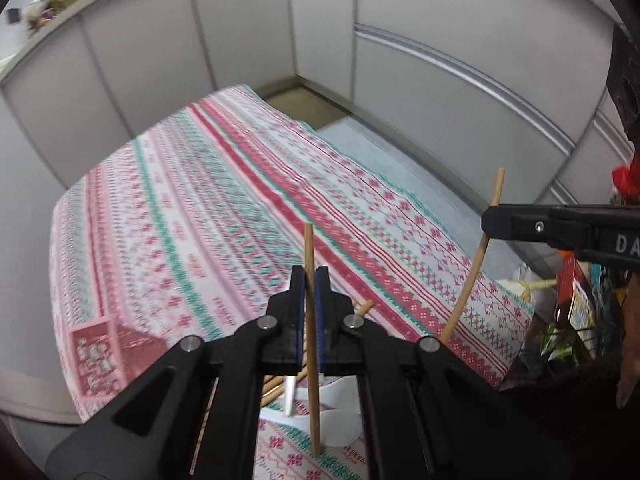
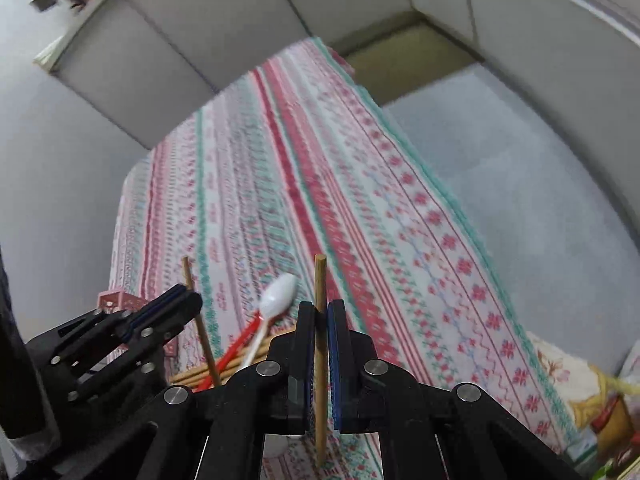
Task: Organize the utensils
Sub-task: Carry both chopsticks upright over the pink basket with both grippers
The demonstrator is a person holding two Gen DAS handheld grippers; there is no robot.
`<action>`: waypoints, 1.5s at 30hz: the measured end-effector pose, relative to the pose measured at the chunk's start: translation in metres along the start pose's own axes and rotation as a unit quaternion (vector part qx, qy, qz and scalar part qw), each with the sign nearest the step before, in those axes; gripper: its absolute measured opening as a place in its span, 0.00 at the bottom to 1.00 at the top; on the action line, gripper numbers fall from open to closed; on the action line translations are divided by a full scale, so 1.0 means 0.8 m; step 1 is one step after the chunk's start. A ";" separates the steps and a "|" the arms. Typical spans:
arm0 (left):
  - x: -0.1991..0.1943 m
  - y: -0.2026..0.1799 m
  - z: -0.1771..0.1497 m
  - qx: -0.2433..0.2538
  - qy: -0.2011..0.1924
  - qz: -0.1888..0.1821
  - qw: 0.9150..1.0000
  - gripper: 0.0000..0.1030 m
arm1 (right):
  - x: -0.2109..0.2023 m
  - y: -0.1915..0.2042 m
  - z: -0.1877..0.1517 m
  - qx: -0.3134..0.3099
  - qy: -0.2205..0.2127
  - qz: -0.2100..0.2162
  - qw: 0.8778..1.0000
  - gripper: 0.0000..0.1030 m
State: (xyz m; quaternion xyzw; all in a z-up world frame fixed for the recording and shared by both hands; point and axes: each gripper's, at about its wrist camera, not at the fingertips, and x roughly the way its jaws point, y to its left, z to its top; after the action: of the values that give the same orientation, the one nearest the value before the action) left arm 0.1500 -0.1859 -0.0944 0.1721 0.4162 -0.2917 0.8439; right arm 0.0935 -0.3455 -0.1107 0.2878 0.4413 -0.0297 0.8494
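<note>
My left gripper (image 1: 309, 276) is shut on a wooden chopstick (image 1: 309, 252) that stands upright between its pads. My right gripper (image 2: 320, 307) is shut on a second wooden chopstick (image 2: 320, 276), also upright. In the left wrist view the right gripper (image 1: 490, 222) shows at the right with its chopstick (image 1: 468, 292) slanting. In the right wrist view the left gripper (image 2: 188, 298) is at the left with its chopstick (image 2: 204, 336). A white plastic spoon (image 2: 278, 294), a red utensil (image 2: 236, 348) and several more chopsticks (image 2: 224, 368) lie on the patterned tablecloth (image 2: 320, 200) below.
A pink basket (image 1: 100, 352) stands at the tablecloth's near left corner. Grey partition walls (image 1: 240, 40) surround the table. A cluttered wire basket with packets (image 1: 576, 312) sits at the right. A bare grey tabletop (image 2: 520, 180) lies to the right of the cloth.
</note>
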 end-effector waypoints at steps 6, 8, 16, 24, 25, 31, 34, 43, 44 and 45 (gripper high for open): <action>-0.055 0.022 -0.016 -0.027 -0.058 0.025 0.998 0.05 | -0.023 0.045 0.006 -0.062 -0.036 0.013 0.997 0.04; -0.070 0.029 -0.020 -0.038 -0.077 0.027 0.996 0.05 | -0.030 0.059 0.006 -0.081 -0.047 0.011 0.996 0.04; -0.130 0.061 -0.034 -0.075 -0.151 0.006 0.986 0.05 | -0.032 0.100 0.003 -0.124 -0.064 0.008 0.990 0.04; -0.178 0.115 -0.045 -0.116 -0.207 0.014 0.971 0.05 | -0.049 0.137 0.008 -0.148 -0.093 0.020 0.984 0.04; -0.183 0.122 -0.047 -0.123 -0.214 0.015 0.969 0.05 | -0.052 0.141 0.009 -0.150 -0.097 0.022 0.984 0.04; -0.211 0.161 -0.055 -0.156 -0.247 0.031 0.956 0.05 | -0.072 0.171 0.015 -0.166 -0.124 0.038 0.978 0.04; -0.213 0.175 -0.055 -0.167 -0.255 0.048 0.951 0.05 | -0.080 0.185 0.021 -0.167 -0.135 0.054 0.975 0.04; -0.178 0.203 -0.056 -0.166 -0.242 0.107 0.950 0.05 | -0.069 0.234 0.025 -0.177 -0.139 0.093 0.970 0.04; -0.173 0.205 -0.058 -0.166 -0.236 0.109 0.951 0.05 | -0.066 0.238 0.026 -0.177 -0.137 0.096 0.970 0.04; -0.165 0.208 -0.059 -0.166 -0.230 0.111 0.953 0.05 | -0.063 0.241 0.027 -0.177 -0.136 0.098 0.970 0.04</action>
State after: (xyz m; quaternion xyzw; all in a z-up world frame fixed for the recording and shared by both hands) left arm 0.1641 0.0136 -0.0086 0.0033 0.2320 -0.1543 0.9604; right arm 0.1370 -0.2064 0.0267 0.1676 0.2896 0.0932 0.9377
